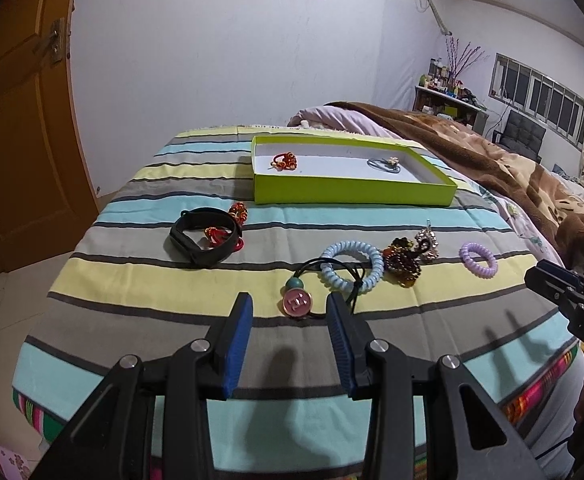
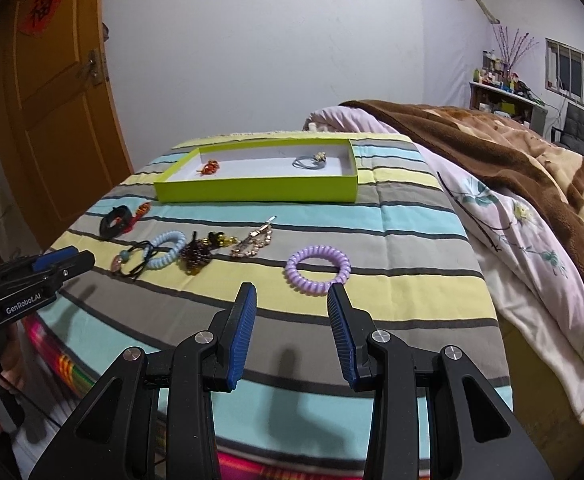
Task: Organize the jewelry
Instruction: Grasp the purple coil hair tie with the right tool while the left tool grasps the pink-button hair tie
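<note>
Both grippers hang w/ jaws apart over the striped bedspread, nothing held.

Bedspread (image 1: 139,280) runs under both; green tray (image 2: 251,190) sits well ahead of them, w/ a red-gold piece (image 1: 284,161) & a grey hair tie (image 2: 310,161) inside. Black band (image 1: 205,240) lies ahead-left of the left gripper (image 1: 289,312). Blue coil tie (image 1: 352,266) just ahead of it, pink charm (image 1: 296,302) between its fingertips, not pinched. Purple coil tie (image 2: 318,269) sits just ahead of the right gripper (image 2: 294,300), apart from its pads.
</note>
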A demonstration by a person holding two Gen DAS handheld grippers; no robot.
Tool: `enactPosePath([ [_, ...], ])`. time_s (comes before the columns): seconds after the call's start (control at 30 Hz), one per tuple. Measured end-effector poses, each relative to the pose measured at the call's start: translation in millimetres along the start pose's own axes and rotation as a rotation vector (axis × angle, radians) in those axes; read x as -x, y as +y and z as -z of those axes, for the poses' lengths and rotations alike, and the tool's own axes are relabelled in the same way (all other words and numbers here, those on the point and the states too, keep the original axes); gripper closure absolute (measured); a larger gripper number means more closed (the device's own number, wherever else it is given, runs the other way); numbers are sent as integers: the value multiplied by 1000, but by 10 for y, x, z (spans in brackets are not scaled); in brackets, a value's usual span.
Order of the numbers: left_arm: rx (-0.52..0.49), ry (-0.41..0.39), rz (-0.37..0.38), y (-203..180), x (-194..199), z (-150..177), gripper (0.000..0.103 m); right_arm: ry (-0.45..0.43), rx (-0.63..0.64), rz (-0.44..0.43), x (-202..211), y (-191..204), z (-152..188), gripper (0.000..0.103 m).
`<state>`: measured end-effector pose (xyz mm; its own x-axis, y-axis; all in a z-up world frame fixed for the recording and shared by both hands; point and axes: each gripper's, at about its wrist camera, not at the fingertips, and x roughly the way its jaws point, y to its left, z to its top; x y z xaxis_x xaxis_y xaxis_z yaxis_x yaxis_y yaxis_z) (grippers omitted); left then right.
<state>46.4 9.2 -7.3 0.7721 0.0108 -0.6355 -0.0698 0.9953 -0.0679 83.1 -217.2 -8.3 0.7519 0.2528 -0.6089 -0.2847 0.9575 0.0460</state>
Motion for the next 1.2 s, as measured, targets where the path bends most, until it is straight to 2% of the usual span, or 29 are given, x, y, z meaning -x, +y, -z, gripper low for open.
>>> enactPosePath([
  [0.43,-4,68,-11,-21,-345,-91,63,62,-36,47,-372,-197,-119,65],
  [0.73,1,118,-20,-50,-517,-114,65,138,-53,73,-626,-282,-208,65],
  [0.77,1,122,-22,-52,-524,-124,65,149,-53,73,-656,-288,-215,66],
  [0.83,-1,126,-34,-56,-535,-132,71,174,-54,67,-717,-291,-223,78],
  [1.03,-30,127,-55,-98,-539,-126,82,194,-16,88,-790,-232,-228,92],
  [1.2,-39,122,-41,-106,-516,-117,82,186,-23,78,-755,-244,-220,94],
])
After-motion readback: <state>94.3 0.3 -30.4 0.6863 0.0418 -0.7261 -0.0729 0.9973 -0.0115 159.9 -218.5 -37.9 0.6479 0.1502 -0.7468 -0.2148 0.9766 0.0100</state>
